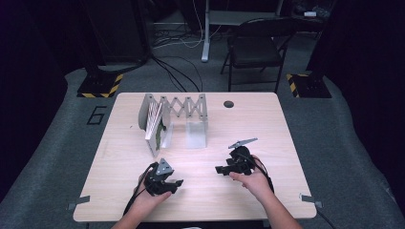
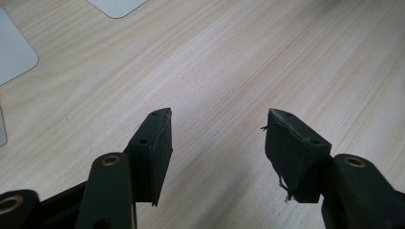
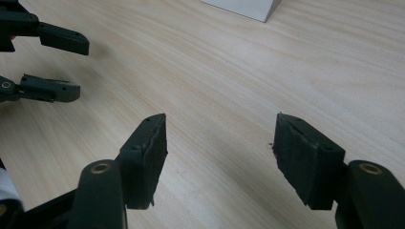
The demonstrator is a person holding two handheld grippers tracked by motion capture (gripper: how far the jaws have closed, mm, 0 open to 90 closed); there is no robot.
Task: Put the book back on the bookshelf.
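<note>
High view: at the bottom of the frame two forearms come in over the near edge of the pale wooden table (image 1: 200,200). The left gripper (image 1: 177,182) sits low and left of centre, its black jaws pointing toward the middle of the frame; the right gripper (image 1: 218,169) sits just right of centre, slightly higher in the frame, its jaws pointing left toward the other. The two are near each other but apart, with bare tabletop between them.

In the left gripper view the left gripper (image 2: 217,138) has its jaws parted, with nothing but wood grain in the gap — the pads hold nothing. In the right gripper view the right gripper (image 3: 219,143) stands likewise apart and empty-handed, and the other gripper's jaws show at the upper left of that frame.

Farther up the high view, above and left of the grippers, stands a grey accordion-style rack (image 1: 184,109) on the table. A flat white item with a green edge (image 1: 155,129) leans upright in its leftmost slot; what it is cannot be told. A dark round hole (image 1: 229,104) sits near the table's far edge.

Beyond the table, on the grey floor at left, a marking reads "6" (image 1: 97,115). A black folding chair (image 1: 255,47) stands at the upper centre-right.
</note>
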